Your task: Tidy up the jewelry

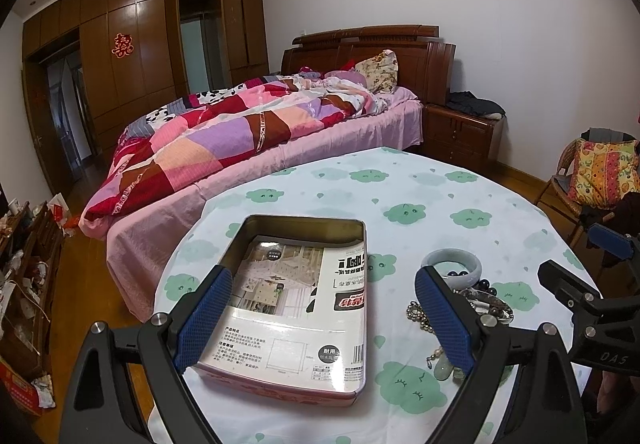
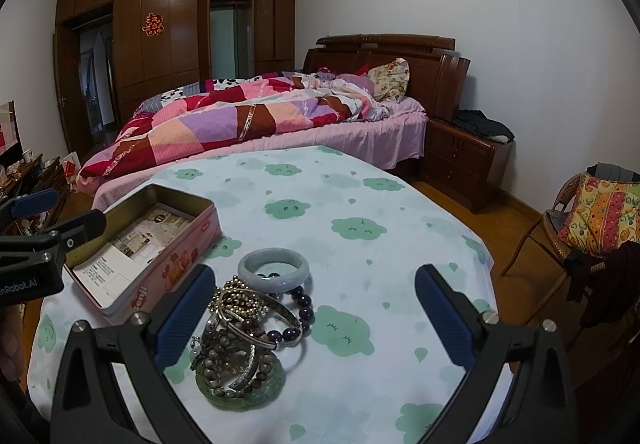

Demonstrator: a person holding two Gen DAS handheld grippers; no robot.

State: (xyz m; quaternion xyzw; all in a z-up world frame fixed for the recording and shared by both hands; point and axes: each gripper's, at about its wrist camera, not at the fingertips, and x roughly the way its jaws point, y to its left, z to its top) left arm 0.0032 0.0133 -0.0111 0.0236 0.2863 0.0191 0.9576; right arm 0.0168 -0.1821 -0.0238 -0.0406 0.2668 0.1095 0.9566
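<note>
An open pink tin box (image 1: 348, 380) with a printed paper sheet (image 1: 296, 308) inside lies on the round table; it also shows in the right wrist view (image 2: 176, 264). My left gripper (image 1: 324, 320) is open and empty above the tin. A pile of jewelry (image 2: 244, 328) lies right of the tin: a pale jade bangle (image 2: 274, 268), a dark bead bracelet (image 2: 300, 308), silver bangles and a green bangle (image 2: 240, 390). The pale bangle also shows in the left wrist view (image 1: 454, 264). My right gripper (image 2: 314, 320) is open and empty, its left finger beside the pile.
The table has a white cloth with green clouds (image 2: 360, 228). A bed with a patchwork quilt (image 2: 248, 116) stands behind it, with a wooden nightstand (image 2: 464, 160) beside it. A wicker chair with a cushion (image 2: 596, 216) stands at the right. Cluttered shelves (image 1: 24, 268) stand at the left.
</note>
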